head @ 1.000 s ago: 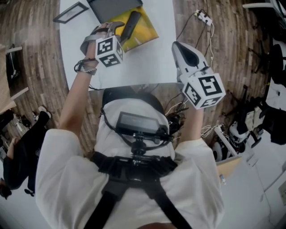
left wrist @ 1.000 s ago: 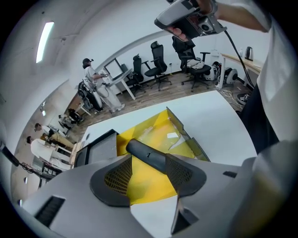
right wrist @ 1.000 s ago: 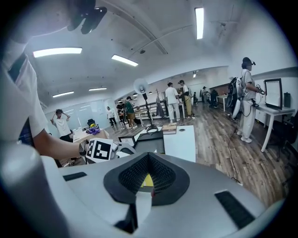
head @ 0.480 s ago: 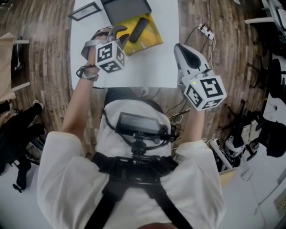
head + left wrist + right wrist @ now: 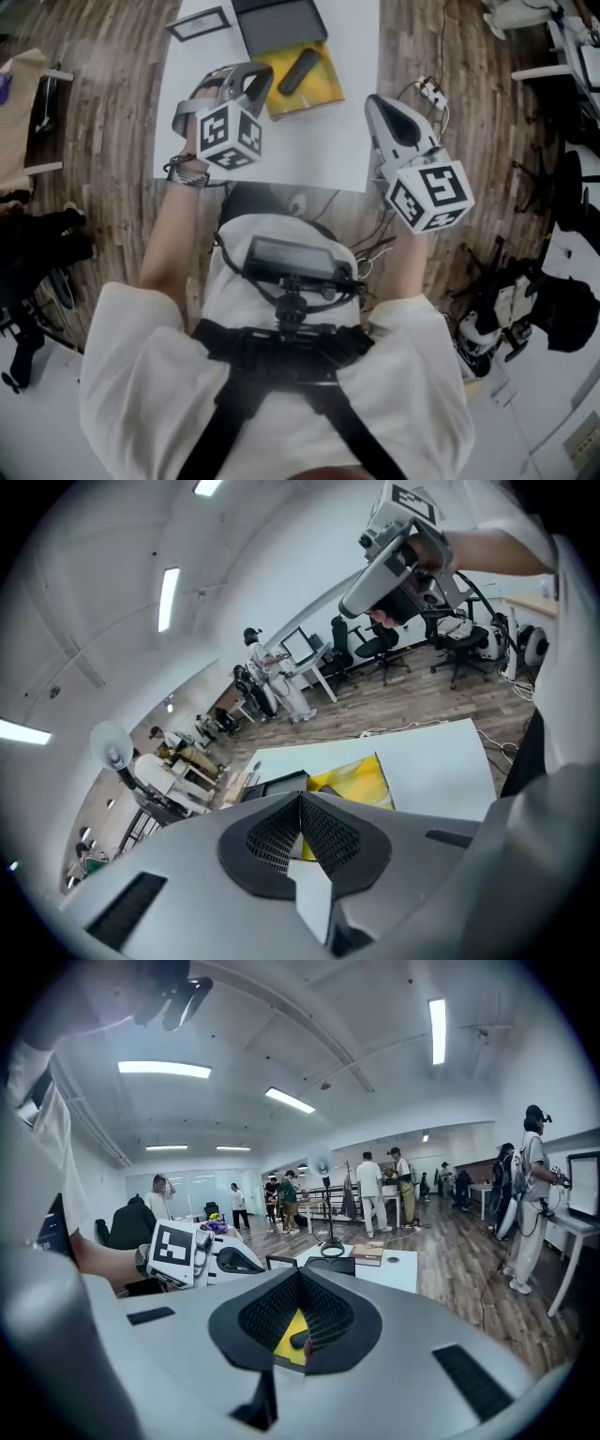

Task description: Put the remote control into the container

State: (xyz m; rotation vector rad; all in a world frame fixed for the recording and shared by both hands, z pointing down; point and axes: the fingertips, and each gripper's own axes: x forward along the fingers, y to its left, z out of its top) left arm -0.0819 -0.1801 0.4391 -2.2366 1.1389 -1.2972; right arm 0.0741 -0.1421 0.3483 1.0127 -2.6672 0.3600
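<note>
Well, from the head view, the remote lies on a yellow sheet on the white table, outside the container. The dark container sits just beyond the sheet's far edge, with a small frame to its left. My left gripper hangs above the table just left of the sheet, apart from the remote. My right gripper is up over the table's right edge, well apart from the remote. Both look like closed points from above.

Next, the left gripper view. My jaws have just been closing, and now the tips meet in one line with nothing between them. Past them I see the yellow sheet, the container at its far side and bare table to the right. My other hand holds the right gripper high at the upper right.

Last, the right gripper view. Its tips also meet and grip nothing. Through the small gap behind them show a patch of yellow sheet and the dark remote on it. The left gripper's marker cube is at the left, the container lies past the jaws, and people stand about the room behind.
</note>
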